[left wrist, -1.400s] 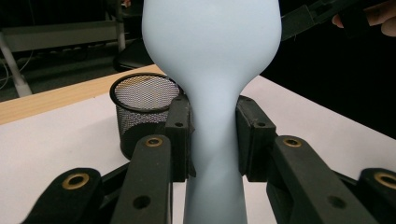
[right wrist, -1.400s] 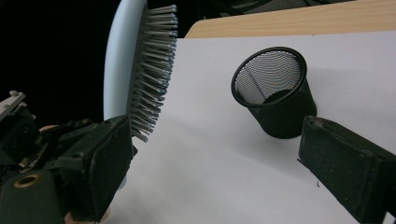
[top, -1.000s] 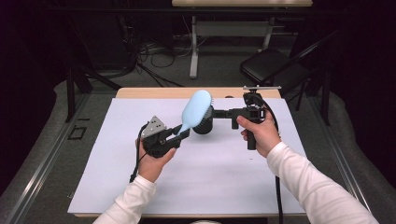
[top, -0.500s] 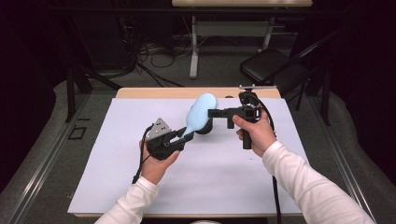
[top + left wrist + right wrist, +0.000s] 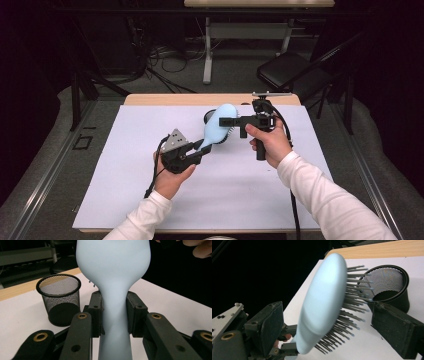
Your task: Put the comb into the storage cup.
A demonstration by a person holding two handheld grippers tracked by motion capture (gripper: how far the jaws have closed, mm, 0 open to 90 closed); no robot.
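Left gripper view: left gripper (image 5: 113, 315) pinching pale blue hairbrush (image 5: 113, 270) by its handle, frame centre; right gripper (image 5: 332, 322) spread wide either side of brush head, mesh cup (image 5: 387, 287) upper right.

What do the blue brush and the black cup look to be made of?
Brush: likely plastic with a smooth matte pale-blue back, showing soft shading and no grain; its thin grey bristles look like stiff plastic pins. Cup: probably black-coated metal mesh, since the fine see-through weave sits between a solid rim and base.
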